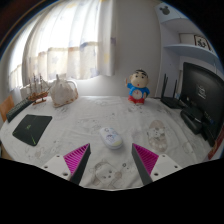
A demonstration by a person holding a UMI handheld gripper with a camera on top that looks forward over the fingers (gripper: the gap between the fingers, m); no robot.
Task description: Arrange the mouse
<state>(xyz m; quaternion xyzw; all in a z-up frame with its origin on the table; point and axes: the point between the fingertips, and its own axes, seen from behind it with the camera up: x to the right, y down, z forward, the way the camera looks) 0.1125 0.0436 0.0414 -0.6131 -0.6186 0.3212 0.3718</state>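
gripper view: gripper (112,158) wide open, holding nothing; white mouse (111,137) on the table (70,135) just ahead, centred between the fingers. best to advance straight, lower, close evenly on both flanks. hard to make out: mouse's heading, any cable; black mat (32,128) well apart to one side.

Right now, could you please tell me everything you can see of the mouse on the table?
The mouse is a small, white, rounded computer mouse, looking like smooth plastic. It lies flat on the pale patterned tablecloth, just ahead of the gripper, roughly centred on the gap between its open fingers. Neither pink pad touches it; only the cloth does. No cable is visible. Finer details such as buttons or a wheel cannot be made out.
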